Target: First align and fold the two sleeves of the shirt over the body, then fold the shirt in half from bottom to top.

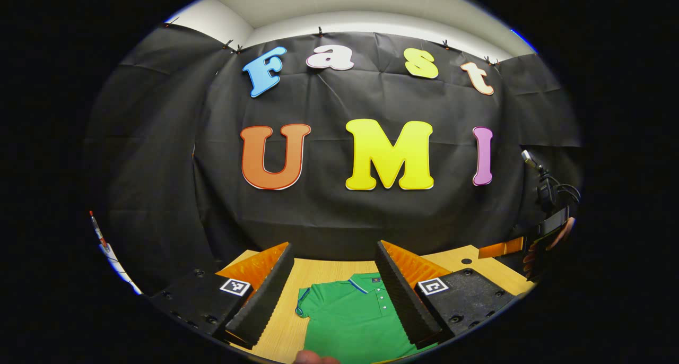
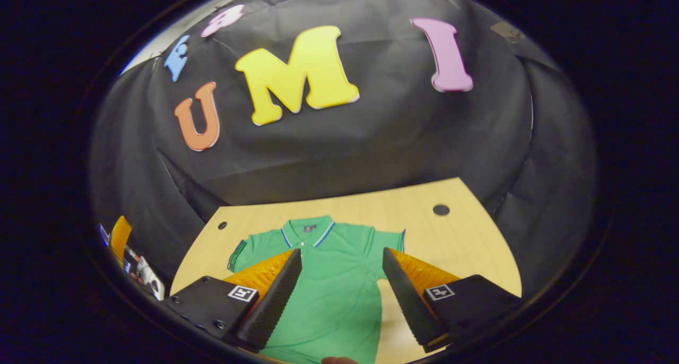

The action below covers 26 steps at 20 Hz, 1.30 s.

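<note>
A green polo shirt (image 2: pixel 334 295) lies flat on the wooden table (image 2: pixel 467 242), face up, with its collar (image 2: pixel 307 227) toward the far wall. Its short sleeves (image 2: pixel 241 253) spread out to each side. My right gripper (image 2: pixel 341 251) hovers open above the shirt's chest, its fingers straddling the body. In the left gripper view the shirt (image 1: pixel 350 316) sits between the fingers of my left gripper (image 1: pixel 334 247), which is open and raised over the shirt's left shoulder and sleeve (image 1: pixel 305 303). Neither gripper holds cloth.
The table (image 1: pixel 323 274) has round cable holes (image 2: pixel 441 209) near its far corners. Black cloth walls close in behind and beside it. A hand holding the other gripper (image 1: pixel 549 236) shows at the right edge of the left gripper view, beside a cable mount (image 1: pixel 546 186).
</note>
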Available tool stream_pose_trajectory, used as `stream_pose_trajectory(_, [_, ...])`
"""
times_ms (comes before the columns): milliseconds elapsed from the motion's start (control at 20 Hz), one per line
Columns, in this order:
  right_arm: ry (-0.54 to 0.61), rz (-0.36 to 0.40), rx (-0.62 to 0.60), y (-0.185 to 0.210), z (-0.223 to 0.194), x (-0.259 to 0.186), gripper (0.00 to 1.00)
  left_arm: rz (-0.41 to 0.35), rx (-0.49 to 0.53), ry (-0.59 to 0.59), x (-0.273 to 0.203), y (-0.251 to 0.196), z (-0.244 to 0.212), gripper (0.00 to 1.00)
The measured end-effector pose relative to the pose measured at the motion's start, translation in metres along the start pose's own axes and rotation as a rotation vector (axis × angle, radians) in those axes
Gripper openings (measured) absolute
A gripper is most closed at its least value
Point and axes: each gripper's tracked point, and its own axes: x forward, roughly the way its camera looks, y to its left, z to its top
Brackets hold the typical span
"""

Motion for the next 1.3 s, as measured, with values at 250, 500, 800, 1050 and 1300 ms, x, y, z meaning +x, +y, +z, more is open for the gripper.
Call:
stream_pose_trajectory(250, [0.110,-0.013,0.068,-0.047,-0.010,0.050,1.00,0.022,0.001,0.050,0.007,-0.004,-0.013,0.99])
stream_pose_trajectory(500, [0.282,-0.001,0.210,-0.090,-0.034,0.109,0.96,0.033,0.044,0.080,0.010,-0.008,-0.020,0.99])
stream_pose_trajectory(800, [0.368,-0.009,0.214,-0.121,-0.057,0.171,0.96,0.062,0.107,0.107,0.014,-0.011,-0.028,0.99])
stream_pose_trajectory(1050, [0.408,0.026,0.273,-0.124,-0.059,0.202,0.96,0.064,0.125,0.130,0.013,-0.023,-0.036,0.99])
stream_pose_trajectory(1300, [0.431,0.090,0.335,-0.112,-0.062,0.216,0.89,0.066,0.136,0.155,0.011,-0.029,-0.042,0.99])
